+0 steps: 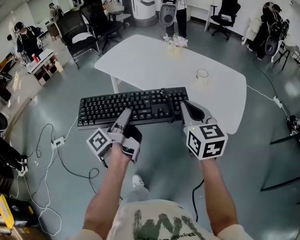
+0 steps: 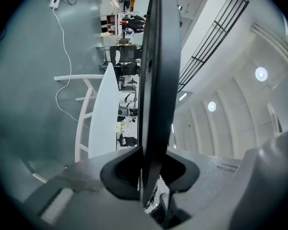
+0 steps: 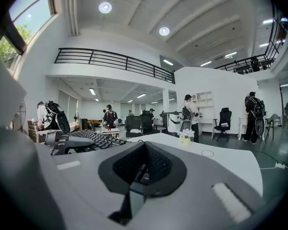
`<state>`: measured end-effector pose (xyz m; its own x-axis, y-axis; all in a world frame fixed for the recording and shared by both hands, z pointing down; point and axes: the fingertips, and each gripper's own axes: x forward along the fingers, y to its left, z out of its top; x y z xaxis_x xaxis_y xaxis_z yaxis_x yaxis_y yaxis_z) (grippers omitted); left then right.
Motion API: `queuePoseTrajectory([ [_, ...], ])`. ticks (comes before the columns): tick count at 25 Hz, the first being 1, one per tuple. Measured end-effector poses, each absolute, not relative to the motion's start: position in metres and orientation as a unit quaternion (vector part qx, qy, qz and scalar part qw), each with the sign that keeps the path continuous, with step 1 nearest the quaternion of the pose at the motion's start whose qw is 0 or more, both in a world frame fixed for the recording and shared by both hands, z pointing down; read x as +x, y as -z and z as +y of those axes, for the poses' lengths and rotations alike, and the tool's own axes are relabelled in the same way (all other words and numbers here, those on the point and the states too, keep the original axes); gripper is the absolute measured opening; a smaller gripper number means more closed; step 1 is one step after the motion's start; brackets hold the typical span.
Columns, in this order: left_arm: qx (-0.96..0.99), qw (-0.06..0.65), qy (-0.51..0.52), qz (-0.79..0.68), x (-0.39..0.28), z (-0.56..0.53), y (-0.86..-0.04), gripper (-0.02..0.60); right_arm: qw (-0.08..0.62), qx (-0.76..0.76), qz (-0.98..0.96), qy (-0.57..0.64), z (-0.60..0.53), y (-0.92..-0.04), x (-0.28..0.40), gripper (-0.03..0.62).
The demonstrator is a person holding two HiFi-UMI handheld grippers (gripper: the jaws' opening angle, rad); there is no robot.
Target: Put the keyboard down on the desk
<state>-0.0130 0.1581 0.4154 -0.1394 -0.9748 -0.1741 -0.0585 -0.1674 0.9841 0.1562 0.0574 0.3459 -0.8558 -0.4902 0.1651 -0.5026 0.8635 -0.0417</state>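
The black keyboard [image 1: 135, 106] is held between the 2 tongs at the near edge of the white desk [image 1: 155, 64]. Its long side runs left to right. In the head view its right part lies over the desk's near edge and its left part over the grey floor [image 1: 65, 134]. Whether any part rests on the desk I cannot tell.

The left tongs [image 1: 124, 118] grip the keyboard's near long edge, left of its middle. In the left gripper view the keyboard [image 2: 156, 80] shows edge-on as a dark slab, and the left tongs [image 2: 149, 176] are narrow, pressed on either face of it.

The right tongs [image 1: 186, 111] hold the keyboard's right end, 1 jaw lying across the top of it. In the right gripper view the jaws of the right tongs [image 3: 141, 171] are closed down on that end, and the keys [image 3: 93, 139] stretch away to the left.

On the desk a small bunch of flowers [image 1: 177, 42] stands at the far side, and a clear glass [image 1: 202, 74] stands to the right, well apart from the keyboard. White cables [image 1: 50, 149] trail on the floor at the left.
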Motion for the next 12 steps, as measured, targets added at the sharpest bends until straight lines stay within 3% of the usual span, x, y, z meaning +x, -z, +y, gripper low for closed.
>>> queuePoseTrajectory([
  [12, 0.535, 0.439, 0.544, -0.475, -0.113, 0.097, -0.404, 0.089, 0.091, 0.308, -0.946, -0.052, 0.014, -0.333, 0.07, -0.002],
])
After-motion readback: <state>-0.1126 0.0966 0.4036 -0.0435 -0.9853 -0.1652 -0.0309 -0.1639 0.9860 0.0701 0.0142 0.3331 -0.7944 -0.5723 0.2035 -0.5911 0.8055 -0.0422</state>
